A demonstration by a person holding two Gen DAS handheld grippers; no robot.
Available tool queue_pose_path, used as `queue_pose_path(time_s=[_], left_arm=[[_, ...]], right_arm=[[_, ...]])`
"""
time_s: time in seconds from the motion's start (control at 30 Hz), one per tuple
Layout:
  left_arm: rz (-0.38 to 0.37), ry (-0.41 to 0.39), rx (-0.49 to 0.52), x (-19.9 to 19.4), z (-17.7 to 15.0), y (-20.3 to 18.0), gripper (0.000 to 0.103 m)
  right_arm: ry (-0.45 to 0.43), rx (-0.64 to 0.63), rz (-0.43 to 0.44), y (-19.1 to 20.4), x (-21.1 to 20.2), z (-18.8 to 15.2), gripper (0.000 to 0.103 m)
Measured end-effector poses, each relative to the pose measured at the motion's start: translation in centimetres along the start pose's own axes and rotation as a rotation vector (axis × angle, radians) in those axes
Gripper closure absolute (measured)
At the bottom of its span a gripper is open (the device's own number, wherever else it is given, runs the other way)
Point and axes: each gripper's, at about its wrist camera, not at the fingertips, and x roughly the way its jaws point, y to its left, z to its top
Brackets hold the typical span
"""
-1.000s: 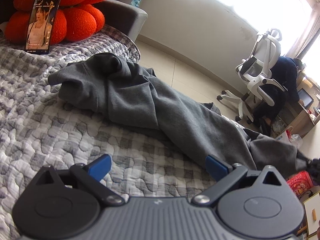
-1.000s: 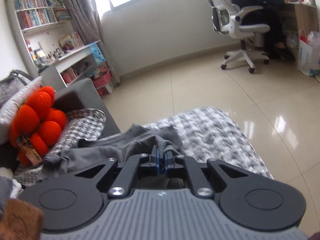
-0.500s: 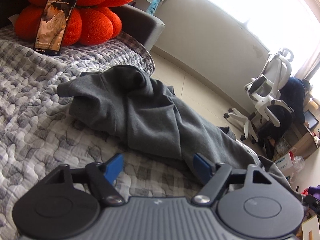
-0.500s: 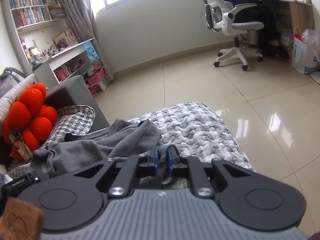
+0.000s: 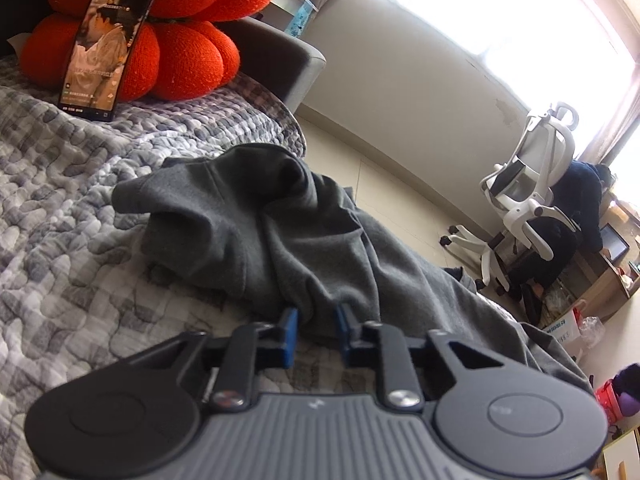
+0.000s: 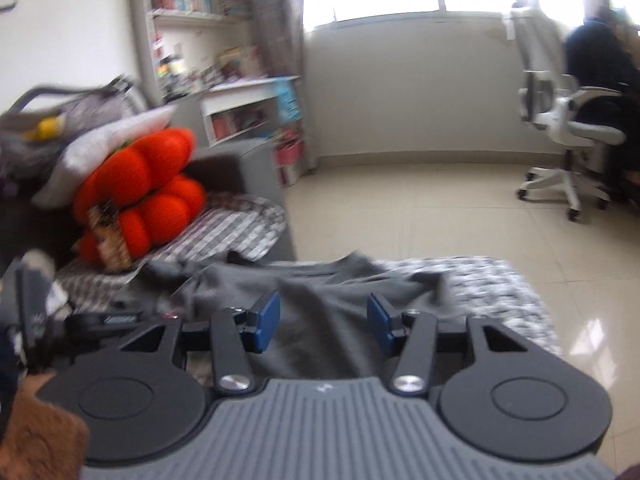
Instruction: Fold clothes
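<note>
A crumpled dark grey garment [image 5: 280,240] lies across the grey patterned quilt [image 5: 80,220] on the bed and stretches away to the right. My left gripper [image 5: 316,330] is at its near edge, with its jaws closing; a fold of the grey cloth is pinched between the blue pads. In the right wrist view, which is blurred by motion, the same garment [image 6: 328,300] lies flat on the quilt [image 6: 492,280]. My right gripper [image 6: 323,320] hovers over it with its jaws opening; the pads stand well apart and press on nothing.
An orange pumpkin-shaped cushion [image 5: 180,40] with a lit phone [image 5: 104,44] propped against it stands at the head of the bed. Past the bed's edge is tiled floor [image 6: 420,208]. A person [image 5: 580,200] sits in a white office chair [image 5: 532,200]. Bookshelves [image 6: 188,8] line the wall.
My left gripper moved forward to the garment's edge and its jaws closed from wide apart onto the cloth. My right gripper let go of the cloth, opened and swung sideways.
</note>
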Motion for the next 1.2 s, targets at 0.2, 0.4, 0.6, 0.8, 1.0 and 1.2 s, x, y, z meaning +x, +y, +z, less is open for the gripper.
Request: queue_pose_path(time_s=[0.2,0.4,0.6,0.8,1.0,1.2], left_arm=[[-0.057,-0.015,0.016,-0.6,0.1,-0.6,0.103],[-0.001,-0.044,0.053,-1.2,0.4,-0.8,0.100],[0.020,-0.029,0.084,-0.9,0.3,-0.5,0.058],[0.026,0.013,0.076,0.6,-0.8,-0.3,0.056],[0.017,-0.048,0.119,-0.3,-1.1,-1.1,0.088],[-0.034,-0.172,0.119,-3.4,-0.2,-2.1,0.098]], right_arm=[[0.122,-0.243,0.033,5.0,5.9,-3.1,0.052],[0.191,-0.320,-0.025,5.1,10.0,-5.1,0.053],[0.176,-0.362,-0.014,5.8,10.1,-6.1,0.053],[0.129,-0.405,-0.041,6.5,10.6,-6.7,0.060],[0.041,-0.367,-0.066,5.3,9.3,-5.9,0.098],[-0.082,-0.328,-0.073,5.2,6.6,-3.6,0.099]])
